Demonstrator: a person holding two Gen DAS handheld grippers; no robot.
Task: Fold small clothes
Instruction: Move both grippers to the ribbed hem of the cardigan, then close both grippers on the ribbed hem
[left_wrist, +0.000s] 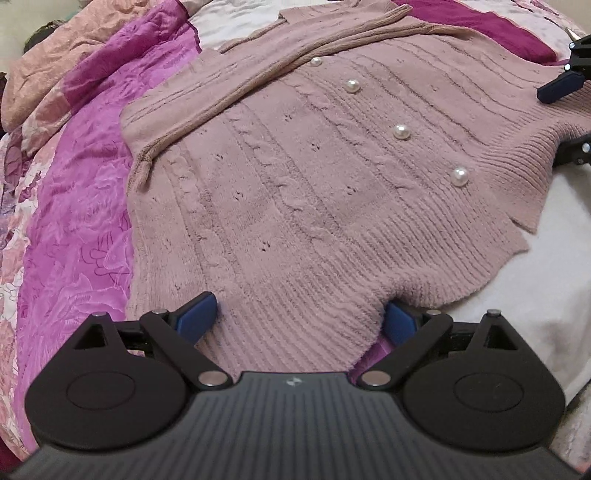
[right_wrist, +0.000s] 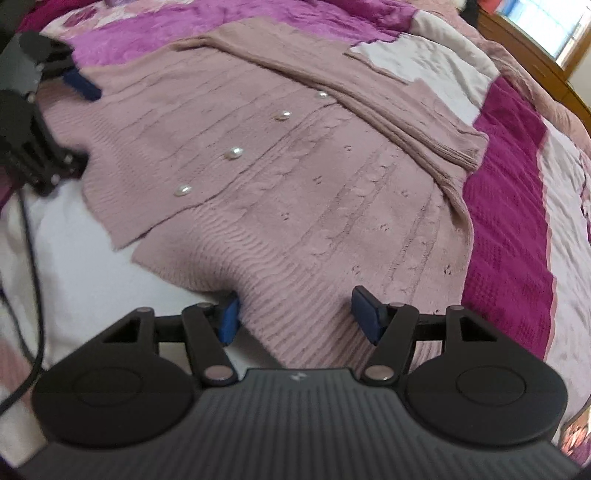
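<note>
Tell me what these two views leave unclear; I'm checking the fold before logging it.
- Left gripper: hem of cardigan covers right fingertip; grip unclear.
- Right gripper: motion blur; hem contact uncertain.
- Top pearl button: partly hidden under folded sleeve.
- Bedspread: cut off by frame edges.

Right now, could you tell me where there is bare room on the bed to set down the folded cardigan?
Free patches: the white bedspread panel below the cardigan hem, and the magenta quilt strip beside its folded sleeve. Crowded: the hem, where the left gripper and right gripper straddle the ribbing, open.
</note>
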